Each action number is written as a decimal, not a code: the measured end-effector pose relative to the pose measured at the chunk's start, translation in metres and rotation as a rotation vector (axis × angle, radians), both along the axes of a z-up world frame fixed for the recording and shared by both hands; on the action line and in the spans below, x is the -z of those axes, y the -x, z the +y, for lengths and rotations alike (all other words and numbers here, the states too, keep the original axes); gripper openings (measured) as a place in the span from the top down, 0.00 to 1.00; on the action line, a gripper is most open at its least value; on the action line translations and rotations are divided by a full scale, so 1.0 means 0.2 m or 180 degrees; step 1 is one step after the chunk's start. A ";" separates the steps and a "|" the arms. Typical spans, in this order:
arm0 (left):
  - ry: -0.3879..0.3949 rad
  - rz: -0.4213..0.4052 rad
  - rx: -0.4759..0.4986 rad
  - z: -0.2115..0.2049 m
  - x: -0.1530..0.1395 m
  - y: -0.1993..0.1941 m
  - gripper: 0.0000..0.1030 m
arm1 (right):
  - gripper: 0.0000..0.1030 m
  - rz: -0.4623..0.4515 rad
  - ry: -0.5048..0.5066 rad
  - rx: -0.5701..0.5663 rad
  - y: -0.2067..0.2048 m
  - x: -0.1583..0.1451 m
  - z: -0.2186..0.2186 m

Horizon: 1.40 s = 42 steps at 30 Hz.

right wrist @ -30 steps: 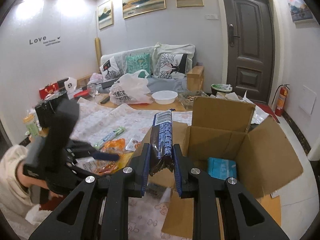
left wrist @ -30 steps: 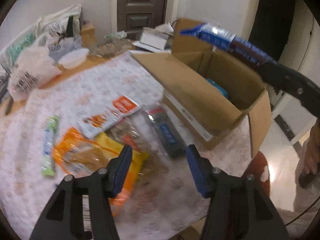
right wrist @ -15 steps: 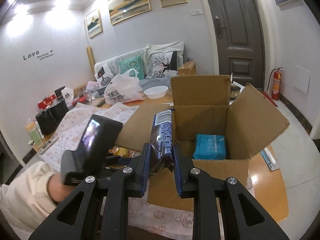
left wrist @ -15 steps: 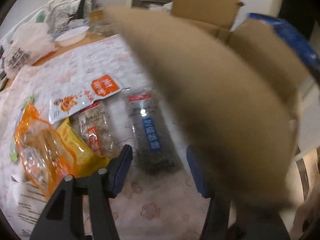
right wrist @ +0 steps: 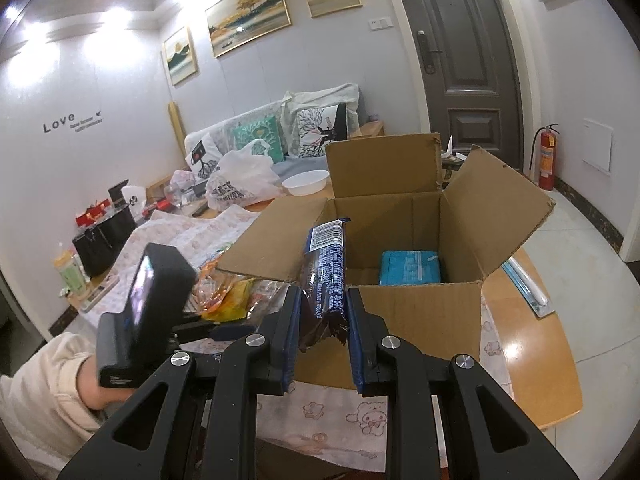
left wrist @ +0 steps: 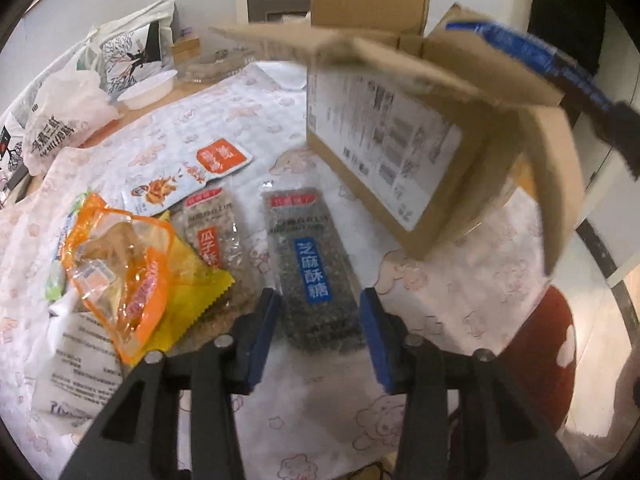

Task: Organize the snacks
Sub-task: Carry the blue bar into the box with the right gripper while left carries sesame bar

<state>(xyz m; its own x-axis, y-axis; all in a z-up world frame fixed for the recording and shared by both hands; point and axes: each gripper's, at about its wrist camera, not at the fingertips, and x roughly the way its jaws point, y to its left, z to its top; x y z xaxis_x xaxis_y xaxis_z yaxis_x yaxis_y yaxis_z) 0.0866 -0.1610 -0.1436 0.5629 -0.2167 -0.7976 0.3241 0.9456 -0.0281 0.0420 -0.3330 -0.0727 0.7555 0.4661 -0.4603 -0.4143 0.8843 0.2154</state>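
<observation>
My right gripper is shut on a dark blue snack pack and holds it upright at the near edge of the open cardboard box. A teal pack lies inside the box. My left gripper is open, low over the table, with its fingers on either side of a black sesame candy pack with a blue label. The box stands just right of it, and the blue pack shows above the box's flap.
More snacks lie left of the sesame pack: a clear seed bar, a yellow bag, an orange bag, a white-orange sachet. A white plastic bag and bowl sit further back. A red stool stands off the table's right edge.
My left gripper has dropped and moved in over the sesame candy pack, which now lies between its fingers. My right gripper has carried the blue pack up to the box's opening.
</observation>
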 end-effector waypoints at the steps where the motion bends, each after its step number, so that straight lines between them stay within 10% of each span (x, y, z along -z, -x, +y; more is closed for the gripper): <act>1: 0.0038 -0.0030 -0.0018 0.00 -0.01 -0.01 0.48 | 0.84 0.0001 0.0000 0.0004 0.00 0.00 0.00; 21: -0.0004 -0.0181 -0.0225 0.08 -0.03 -0.01 0.63 | 0.84 -0.0003 0.0031 -0.0012 -0.01 -0.01 0.05; 42: 0.0227 -0.0976 -0.0558 0.46 -0.59 0.22 0.63 | 0.84 -0.0324 0.0118 -0.0261 0.04 -0.24 0.35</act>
<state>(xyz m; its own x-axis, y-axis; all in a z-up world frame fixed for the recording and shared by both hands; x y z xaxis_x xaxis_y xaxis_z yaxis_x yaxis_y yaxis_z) 0.0436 -0.0682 -0.0252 0.8073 -0.1446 -0.5722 0.1608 0.9867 -0.0226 0.0333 -0.2637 -0.0251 0.7593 0.5124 -0.4012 -0.5036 0.8531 0.1365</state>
